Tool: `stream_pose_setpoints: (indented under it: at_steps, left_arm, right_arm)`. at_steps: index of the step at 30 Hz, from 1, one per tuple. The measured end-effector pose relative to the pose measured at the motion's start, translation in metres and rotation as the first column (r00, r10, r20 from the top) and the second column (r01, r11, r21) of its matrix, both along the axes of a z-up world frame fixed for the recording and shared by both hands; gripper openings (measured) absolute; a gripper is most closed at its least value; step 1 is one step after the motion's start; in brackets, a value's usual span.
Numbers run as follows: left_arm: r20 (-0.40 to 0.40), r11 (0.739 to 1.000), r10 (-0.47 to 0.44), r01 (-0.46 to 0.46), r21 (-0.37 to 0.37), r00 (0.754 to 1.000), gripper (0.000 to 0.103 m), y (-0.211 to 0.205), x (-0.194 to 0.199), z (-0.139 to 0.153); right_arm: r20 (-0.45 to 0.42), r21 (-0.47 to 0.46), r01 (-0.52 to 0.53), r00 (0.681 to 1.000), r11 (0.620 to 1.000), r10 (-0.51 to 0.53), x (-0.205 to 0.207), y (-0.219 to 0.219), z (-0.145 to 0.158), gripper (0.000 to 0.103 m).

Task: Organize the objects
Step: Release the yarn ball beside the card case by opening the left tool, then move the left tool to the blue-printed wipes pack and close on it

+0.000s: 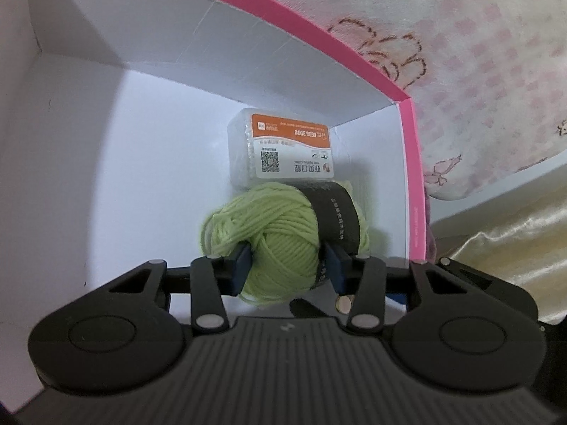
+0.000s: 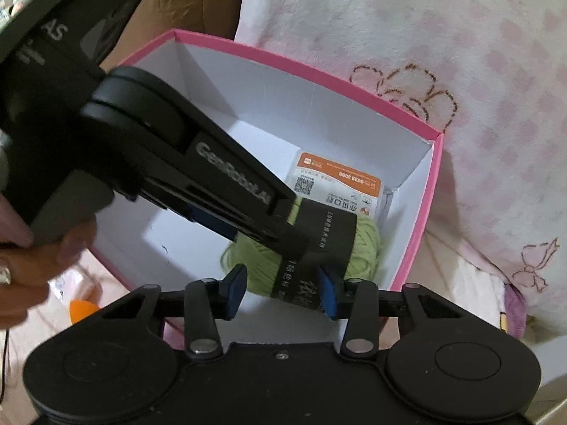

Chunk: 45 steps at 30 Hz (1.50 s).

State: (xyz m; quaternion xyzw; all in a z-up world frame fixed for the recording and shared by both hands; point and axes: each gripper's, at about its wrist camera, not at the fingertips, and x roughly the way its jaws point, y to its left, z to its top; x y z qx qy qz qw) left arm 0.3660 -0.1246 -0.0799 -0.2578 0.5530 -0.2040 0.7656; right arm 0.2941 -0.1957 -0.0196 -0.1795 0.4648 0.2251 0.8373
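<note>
The left gripper (image 1: 286, 271) clamps a pale green ball of yarn (image 1: 280, 244), its blue pads pressed into the strands on both sides, beside the black paper band (image 1: 336, 212) around the ball. The yarn lies low in a white-lined box with a pink rim (image 1: 290, 24), against a clear packet with an orange-and-white label (image 1: 283, 148) in the corner. The right gripper (image 2: 280, 292) hovers above the box, narrowly parted and holding nothing.

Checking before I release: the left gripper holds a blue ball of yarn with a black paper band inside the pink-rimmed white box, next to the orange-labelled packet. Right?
Not quite: the ball of yarn is light green, not blue, as the left wrist view shows. The left gripper does hold it inside the pink-rimmed white box, by the orange-labelled packet.
</note>
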Motion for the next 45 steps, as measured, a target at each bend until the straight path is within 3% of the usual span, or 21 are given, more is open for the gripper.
stream_pose_setpoints:
  at_steps: [3,8,11,15,24,30,33,35,45]
  left_arm:
    - [0.001,1.000,0.004,-0.005,0.011,1.000,0.045,-0.001,0.001,0.002]
    - [0.065,0.996,-0.013,0.008,0.091,0.998,0.049,0.003,-0.015,0.021]
    - [0.102,0.993,-0.039,0.026,0.119,0.994,0.051,0.010,-0.027,0.037]
    - [0.165,0.977,-0.081,0.045,0.210,0.983,0.053,0.016,-0.049,0.061]
    - [0.206,0.955,-0.139,0.076,0.287,0.969,0.054,0.040,-0.112,0.114]
    - [0.244,0.917,-0.202,0.096,0.388,0.949,0.057,0.042,-0.156,0.145]
    - [0.245,0.899,-0.232,0.112,0.423,0.941,0.059,0.043,-0.176,0.153]
    - [0.245,0.887,-0.256,0.127,0.444,0.935,0.061,0.042,-0.189,0.157]
    - [0.218,0.852,-0.363,0.228,0.471,0.906,0.065,0.026,-0.243,0.153]
  right_arm:
    - [0.043,-0.032,0.012,0.999,0.999,-0.011,-0.001,0.001,-0.002,0.038]
    - [0.065,0.130,0.061,0.995,0.990,-0.070,-0.021,-0.016,0.010,0.040]
    - [0.091,0.194,0.085,0.990,0.977,-0.104,-0.044,-0.027,0.017,0.041]
    - [0.104,0.242,0.106,0.985,0.964,-0.135,-0.072,-0.037,0.025,0.043]
    - [0.156,0.269,0.044,0.984,0.962,-0.088,-0.129,-0.045,0.063,0.048]
    - [0.179,0.256,-0.006,0.983,0.967,-0.041,-0.174,-0.035,0.083,0.051]
    - [0.186,0.280,-0.017,0.982,0.960,-0.037,-0.200,-0.037,0.088,0.053]
    - [0.182,0.305,-0.003,0.982,0.952,-0.056,-0.212,-0.044,0.086,0.061]
    - [0.159,0.312,0.059,0.981,0.948,-0.113,-0.271,-0.065,0.076,0.068]
